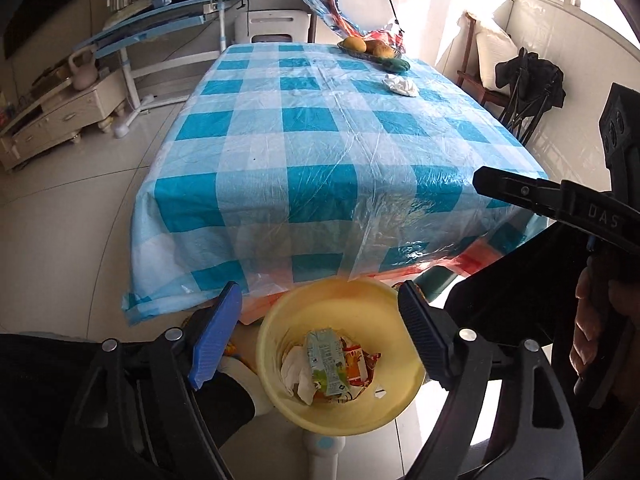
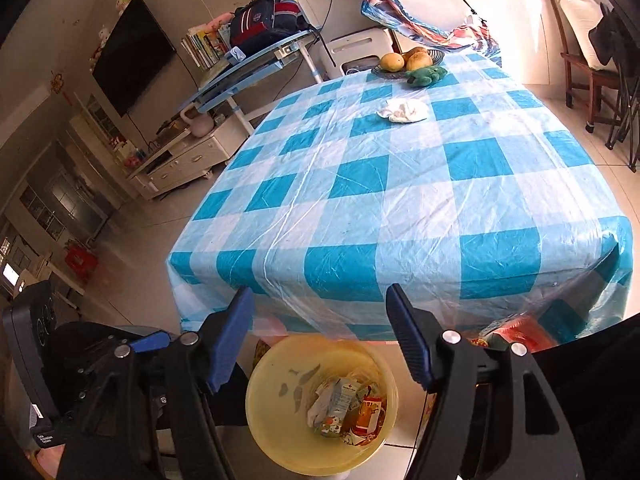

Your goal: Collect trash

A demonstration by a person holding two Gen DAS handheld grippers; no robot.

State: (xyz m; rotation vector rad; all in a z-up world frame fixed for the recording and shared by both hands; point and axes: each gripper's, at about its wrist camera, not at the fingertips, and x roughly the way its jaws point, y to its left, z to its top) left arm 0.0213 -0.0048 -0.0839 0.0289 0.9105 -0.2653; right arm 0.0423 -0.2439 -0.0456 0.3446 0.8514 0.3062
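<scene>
Blue pads standing apart and empty on both the left gripper (image 1: 320, 336) and right gripper (image 2: 320, 344), hovering above the yellow bin (image 2: 256, 420), presumably for dropping. Holding carton and wrappers (image 1: 332, 364) already. Lying uncollected far up the checked tablecloth (image 2: 400, 208): crumpled white tissue (image 2: 403, 111), near the fruit bowl (image 2: 408, 62).

Sunlit tiled floor (image 2: 152, 240), wall-mounted television (image 2: 132, 52)
</scene>
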